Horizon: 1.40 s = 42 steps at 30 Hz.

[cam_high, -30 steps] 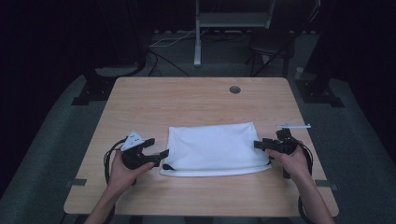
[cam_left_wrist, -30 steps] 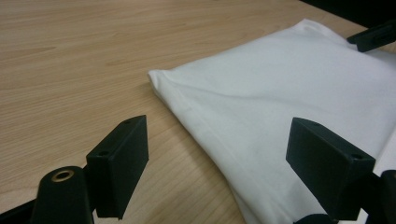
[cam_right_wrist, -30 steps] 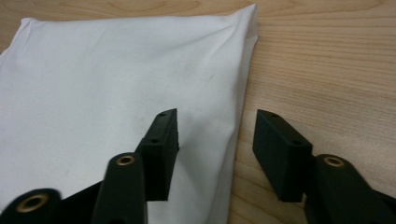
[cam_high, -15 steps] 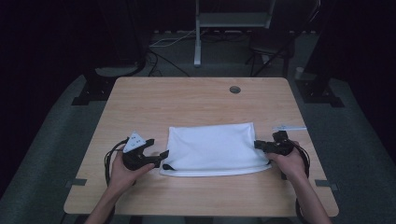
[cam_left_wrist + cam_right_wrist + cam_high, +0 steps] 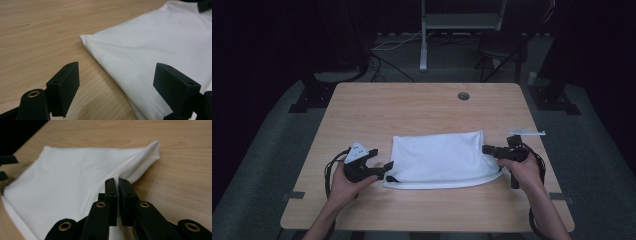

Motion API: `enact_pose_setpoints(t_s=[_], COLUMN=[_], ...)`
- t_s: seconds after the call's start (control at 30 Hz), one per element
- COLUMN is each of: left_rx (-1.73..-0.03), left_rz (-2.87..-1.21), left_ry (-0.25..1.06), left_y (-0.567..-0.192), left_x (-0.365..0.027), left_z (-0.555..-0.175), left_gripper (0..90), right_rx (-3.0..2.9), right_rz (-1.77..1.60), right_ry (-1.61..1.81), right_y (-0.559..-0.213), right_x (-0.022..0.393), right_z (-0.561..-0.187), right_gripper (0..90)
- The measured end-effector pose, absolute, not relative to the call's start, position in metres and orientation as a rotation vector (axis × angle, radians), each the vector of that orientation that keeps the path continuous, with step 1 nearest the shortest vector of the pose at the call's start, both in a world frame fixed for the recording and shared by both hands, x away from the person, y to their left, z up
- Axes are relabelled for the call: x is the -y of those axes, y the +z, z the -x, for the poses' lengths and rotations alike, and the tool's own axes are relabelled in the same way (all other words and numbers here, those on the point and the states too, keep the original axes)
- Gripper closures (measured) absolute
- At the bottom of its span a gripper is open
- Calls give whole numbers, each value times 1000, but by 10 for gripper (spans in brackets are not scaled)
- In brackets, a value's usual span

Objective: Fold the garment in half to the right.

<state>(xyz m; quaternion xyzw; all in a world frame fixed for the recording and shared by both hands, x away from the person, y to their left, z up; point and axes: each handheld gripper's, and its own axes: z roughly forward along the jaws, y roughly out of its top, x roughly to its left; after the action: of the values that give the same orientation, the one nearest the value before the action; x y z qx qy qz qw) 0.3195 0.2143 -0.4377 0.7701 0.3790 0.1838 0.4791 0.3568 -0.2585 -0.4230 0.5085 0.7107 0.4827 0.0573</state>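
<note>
your right tongs (image 5: 117, 182) have just been closing and now pinch the right edge of the white cloth (image 5: 442, 157), which lies folded flat on the near half of the worktop (image 5: 412, 107), where it lay a second ago; your left tongs (image 5: 117, 82) stand spread, straddling its left hem without pressing; the right gripper view shows fabric bunched at the pinch, too small in the high view; the cloth's underside is hidden.

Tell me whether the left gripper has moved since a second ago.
No. The left gripper sits at the same spot by the white cloth's left edge, jaws open.
</note>
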Motion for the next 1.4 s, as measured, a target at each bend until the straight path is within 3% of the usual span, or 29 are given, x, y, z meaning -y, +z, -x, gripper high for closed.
enact_pose_setpoints(t_s=[0.77, 1.4], left_rx=[-925, -923], left_rz=[-1886, -1883], left_ry=[447, 442], left_y=[-438, -438], left_x=[-213, -212], left_z=[-321, -320], left_gripper=[208, 208], right_rx=[-2155, -2217], right_rz=[-1399, -1255], right_ry=[1633, 1646], right_y=[-376, -357], right_x=[225, 175], right_z=[-364, -368], right_gripper=[867, 867])
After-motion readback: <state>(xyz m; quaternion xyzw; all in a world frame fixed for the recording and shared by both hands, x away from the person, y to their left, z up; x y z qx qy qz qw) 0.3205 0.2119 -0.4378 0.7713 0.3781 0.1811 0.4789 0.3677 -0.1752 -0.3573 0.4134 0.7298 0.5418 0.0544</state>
